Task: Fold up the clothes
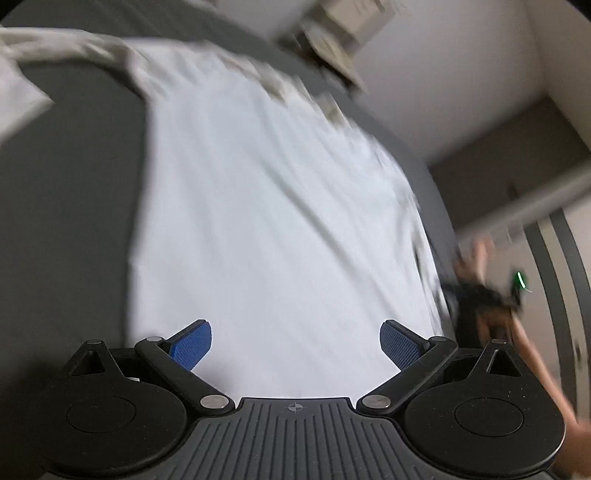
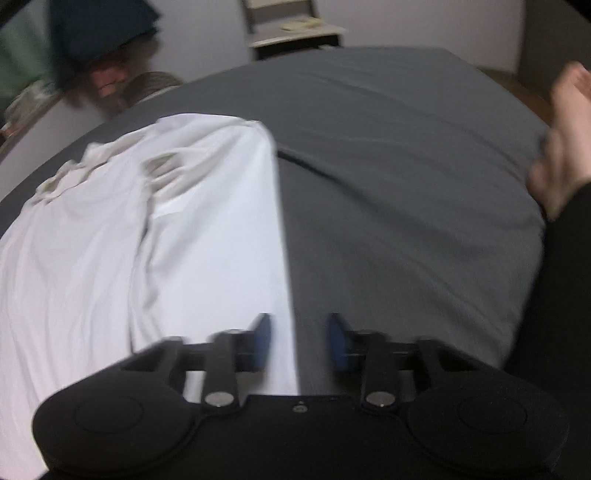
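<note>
A bedroom in a home: a wide bed under a dark grey sheet fills both views, a white shirt lies spread on it, and a small table stands against plain pale walls behind
</note>
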Action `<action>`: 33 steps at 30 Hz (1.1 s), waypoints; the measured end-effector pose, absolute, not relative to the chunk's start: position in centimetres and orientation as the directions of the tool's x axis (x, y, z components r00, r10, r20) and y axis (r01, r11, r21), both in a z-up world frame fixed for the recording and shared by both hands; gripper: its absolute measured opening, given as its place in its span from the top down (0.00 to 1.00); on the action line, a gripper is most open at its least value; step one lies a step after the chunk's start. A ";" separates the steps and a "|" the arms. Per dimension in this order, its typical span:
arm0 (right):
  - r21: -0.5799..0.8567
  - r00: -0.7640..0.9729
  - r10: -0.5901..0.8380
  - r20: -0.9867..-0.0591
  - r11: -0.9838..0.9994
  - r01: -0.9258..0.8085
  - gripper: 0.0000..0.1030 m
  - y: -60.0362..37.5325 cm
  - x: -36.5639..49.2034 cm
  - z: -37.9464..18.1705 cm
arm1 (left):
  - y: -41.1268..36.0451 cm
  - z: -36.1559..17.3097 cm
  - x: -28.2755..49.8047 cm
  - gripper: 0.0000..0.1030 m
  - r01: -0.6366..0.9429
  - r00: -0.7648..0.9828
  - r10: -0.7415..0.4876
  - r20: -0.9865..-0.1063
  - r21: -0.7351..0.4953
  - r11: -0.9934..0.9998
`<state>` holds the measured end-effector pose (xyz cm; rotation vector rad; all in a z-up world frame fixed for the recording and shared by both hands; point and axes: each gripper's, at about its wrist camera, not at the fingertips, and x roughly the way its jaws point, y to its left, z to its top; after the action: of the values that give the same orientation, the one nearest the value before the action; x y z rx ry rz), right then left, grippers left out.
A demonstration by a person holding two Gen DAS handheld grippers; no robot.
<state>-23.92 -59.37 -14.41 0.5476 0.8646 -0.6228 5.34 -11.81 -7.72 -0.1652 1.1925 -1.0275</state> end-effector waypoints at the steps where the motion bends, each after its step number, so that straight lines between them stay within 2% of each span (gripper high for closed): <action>1: 0.178 0.503 -0.269 -0.822 0.716 0.675 0.97 -58.9 -23.4 -14.1 | -12.3 -7.4 5.0 0.04 0.600 -0.002 -0.723 -0.691 -0.579 0.552; 4: 0.083 0.490 -0.313 -0.813 0.771 0.631 0.98 -57.7 -22.3 -13.1 | -13.0 -6.6 4.4 0.04 0.646 0.011 -0.730 -0.683 -0.553 0.527; 10: -0.228 0.294 -0.625 -0.723 0.618 0.753 0.98 -61.2 -22.3 -9.6 | -13.2 -5.0 3.7 0.04 0.730 0.046 -0.741 -0.670 -0.483 0.482; 18: -0.435 0.054 -0.699 -0.713 0.502 0.748 0.98 -70.2 -19.5 -11.2 | -12.9 -6.2 4.3 0.04 0.728 0.025 -0.714 -0.700 -0.477 0.492; 24: -0.392 0.066 -0.669 -0.740 0.509 0.767 0.98 -73.6 -20.1 -13.0 | -13.4 -6.7 4.1 0.04 0.744 -0.002 -0.696 -0.719 -0.466 0.479; 27: -0.319 0.092 -0.592 -0.800 0.551 0.771 0.95 -74.3 -20.5 -14.2 | -13.8 -6.9 4.2 0.04 0.750 -0.018 -0.689 -0.724 -0.465 0.470; 29: -0.265 0.121 -0.560 -0.820 0.557 0.787 0.89 -74.6 -21.4 -13.8 | -14.0 -7.1 4.2 0.04 0.749 -0.029 -0.685 -0.728 -0.469 0.468; 31: -0.207 0.172 -0.559 -0.811 0.550 0.809 0.73 -74.5 -22.7 -12.4 | -14.2 -7.3 4.3 0.04 0.745 -0.036 -0.677 -0.735 -0.472 0.472; 33: -0.127 0.245 -0.543 -0.803 0.558 0.820 0.67 -73.6 -24.3 -10.3 | -14.3 -7.6 4.4 0.04 0.743 -0.046 -0.670 -0.741 -0.473 0.473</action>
<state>-24.28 -73.57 -10.34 0.3506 0.9262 -0.9562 4.37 -14.34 -7.61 0.0801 1.1417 -1.1451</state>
